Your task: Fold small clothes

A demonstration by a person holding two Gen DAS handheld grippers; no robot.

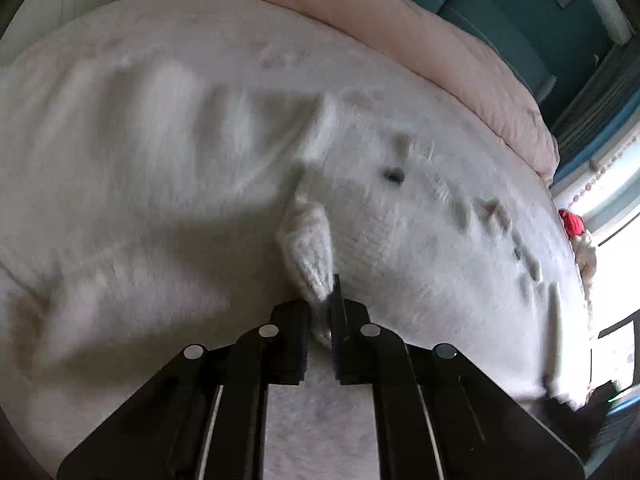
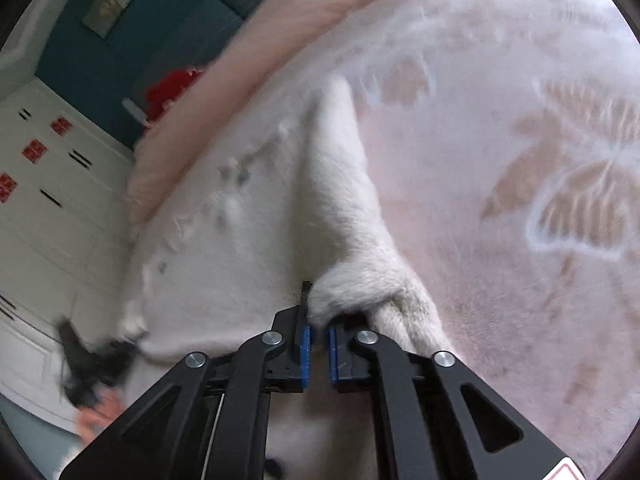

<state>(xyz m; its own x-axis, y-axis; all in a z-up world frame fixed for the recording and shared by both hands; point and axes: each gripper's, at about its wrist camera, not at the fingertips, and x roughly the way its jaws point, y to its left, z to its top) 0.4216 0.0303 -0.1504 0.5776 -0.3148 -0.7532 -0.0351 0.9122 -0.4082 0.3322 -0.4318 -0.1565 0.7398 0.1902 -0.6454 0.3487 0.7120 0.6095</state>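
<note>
White knit (image 1: pixel 308 248) pinched, both claws.

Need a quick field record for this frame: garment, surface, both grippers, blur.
garment: white knit sweater, spread out, small dark buttons visible
surface: pale pink bedspread with leaf pattern
left gripper: fingers closed on a bunched fold of the sweater
right gripper: fingers closed on a thick fold of the sweater, fabric ridge running away from it
cross view: left gripper also visible at lower left of the right wrist view, at the sweater edge
background: pink quilt, teal wall
blur: strong in both views
</note>
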